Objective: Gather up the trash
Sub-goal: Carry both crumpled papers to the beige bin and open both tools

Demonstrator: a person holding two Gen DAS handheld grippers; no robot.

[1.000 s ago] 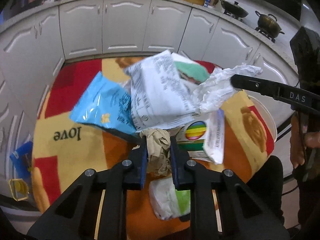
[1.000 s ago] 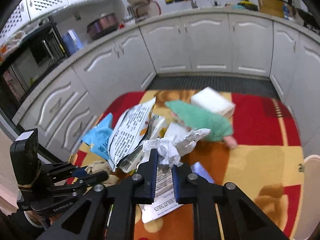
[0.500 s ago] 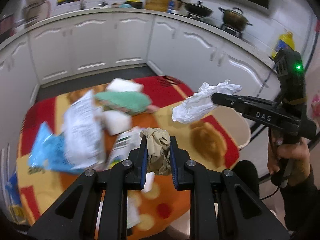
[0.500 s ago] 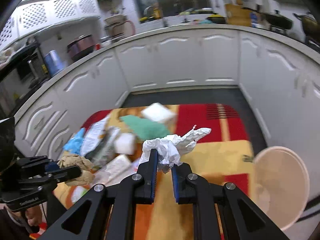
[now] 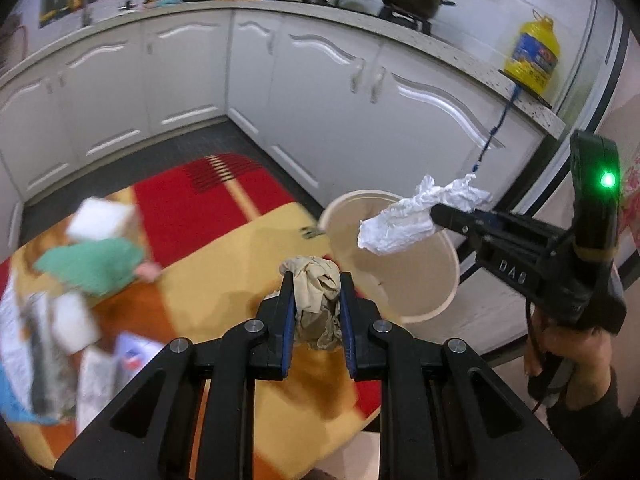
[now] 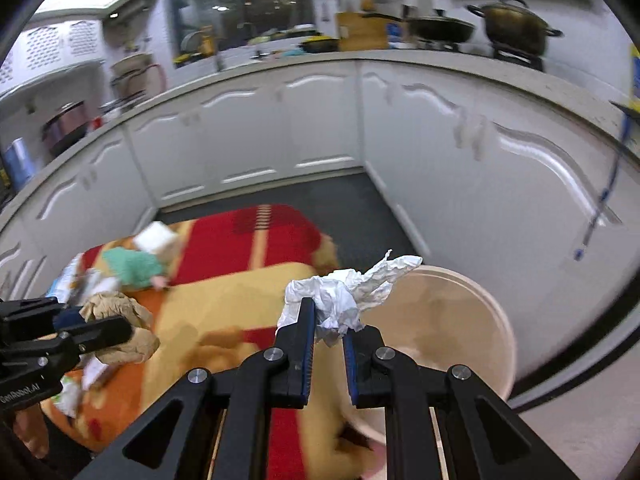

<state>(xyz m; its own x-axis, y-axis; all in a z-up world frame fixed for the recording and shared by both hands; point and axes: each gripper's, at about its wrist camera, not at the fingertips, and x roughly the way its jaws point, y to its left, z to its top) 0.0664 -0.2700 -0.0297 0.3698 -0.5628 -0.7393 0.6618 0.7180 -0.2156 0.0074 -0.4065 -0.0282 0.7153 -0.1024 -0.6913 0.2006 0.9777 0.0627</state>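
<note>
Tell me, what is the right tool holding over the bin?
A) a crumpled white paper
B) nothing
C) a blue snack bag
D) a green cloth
A: the right tool is shut on the crumpled white paper, with the round beige bin just behind it.

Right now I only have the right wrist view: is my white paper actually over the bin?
Observer: Left wrist view shows the white paper in the right claw apparently hanging over the bin opening.
Operator: And the left claw's load?
Observer: The left claw clamps the brown wad from both sides, short of the bin.
Operator: Tracker on?
Observer: A green light glows on your handle.
</note>
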